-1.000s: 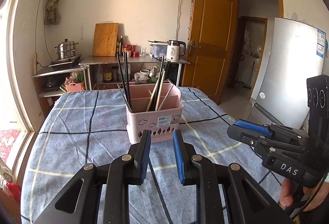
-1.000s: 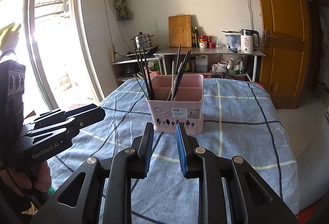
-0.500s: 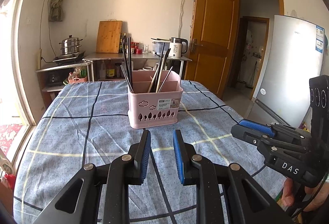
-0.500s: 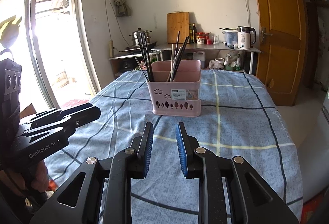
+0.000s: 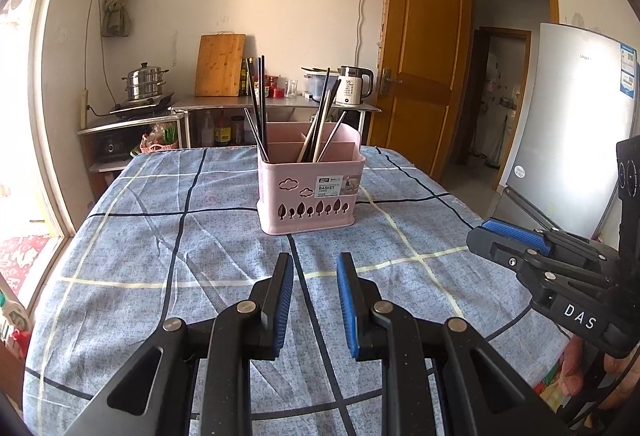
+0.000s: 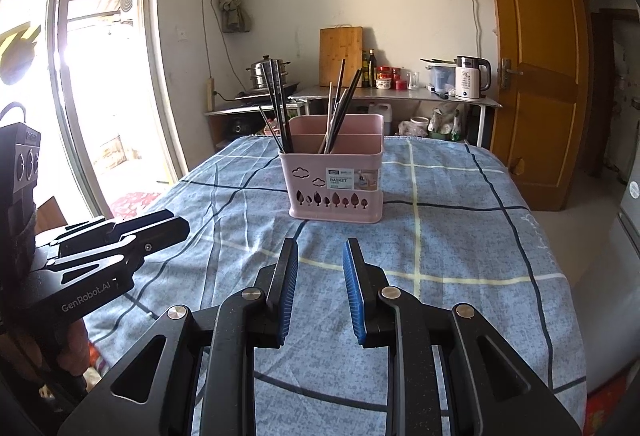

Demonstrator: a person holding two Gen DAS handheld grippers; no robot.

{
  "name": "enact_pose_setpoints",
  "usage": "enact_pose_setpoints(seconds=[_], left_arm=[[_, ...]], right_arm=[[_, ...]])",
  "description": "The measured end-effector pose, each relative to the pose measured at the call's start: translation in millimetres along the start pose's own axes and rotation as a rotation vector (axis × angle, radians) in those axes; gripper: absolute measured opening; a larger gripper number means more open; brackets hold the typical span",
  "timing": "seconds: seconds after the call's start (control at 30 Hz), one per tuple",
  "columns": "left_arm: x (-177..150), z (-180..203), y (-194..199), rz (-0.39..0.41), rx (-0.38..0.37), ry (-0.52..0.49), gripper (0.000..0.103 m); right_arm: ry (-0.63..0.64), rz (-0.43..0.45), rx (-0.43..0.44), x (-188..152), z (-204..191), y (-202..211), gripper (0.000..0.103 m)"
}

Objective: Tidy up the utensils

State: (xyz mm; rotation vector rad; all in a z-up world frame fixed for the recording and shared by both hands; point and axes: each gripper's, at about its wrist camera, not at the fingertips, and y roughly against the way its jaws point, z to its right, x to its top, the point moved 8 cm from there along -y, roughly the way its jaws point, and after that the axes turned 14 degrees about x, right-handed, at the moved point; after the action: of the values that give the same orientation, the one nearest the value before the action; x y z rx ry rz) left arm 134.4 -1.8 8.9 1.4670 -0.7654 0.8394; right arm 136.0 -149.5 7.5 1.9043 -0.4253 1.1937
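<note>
Centre frame, pink basket (image 5: 310, 192) upright on checked cloth (image 5: 200, 248), chopsticks (image 5: 260, 108) sorted into its compartments. Left claw (image 5: 313, 296) and right claw (image 6: 320, 284) both spread, empty, near frame bottom, well apart from basket; sorting looks finished to me.

Left gripper (image 5: 313, 300): jaws parted, nothing between them, held level, pointing forward. Right gripper (image 6: 320, 290): jaws parted, empty, level alongside. The grippers sit near each other, apart.

checked tablecloth (image 5: 208, 260), pink utensil basket (image 5: 310, 192) standing
</note>
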Motion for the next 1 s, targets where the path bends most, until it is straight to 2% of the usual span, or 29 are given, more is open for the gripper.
enact_pose_setpoints(seconds=[1.0], left_arm=[[-3.4, 2.8, -1.1, -0.009, -0.003, -0.002, 0.022]], right_arm=[[-0.001, -0.005, -0.005, -2.4, 1.8, -0.9, 0.024]])
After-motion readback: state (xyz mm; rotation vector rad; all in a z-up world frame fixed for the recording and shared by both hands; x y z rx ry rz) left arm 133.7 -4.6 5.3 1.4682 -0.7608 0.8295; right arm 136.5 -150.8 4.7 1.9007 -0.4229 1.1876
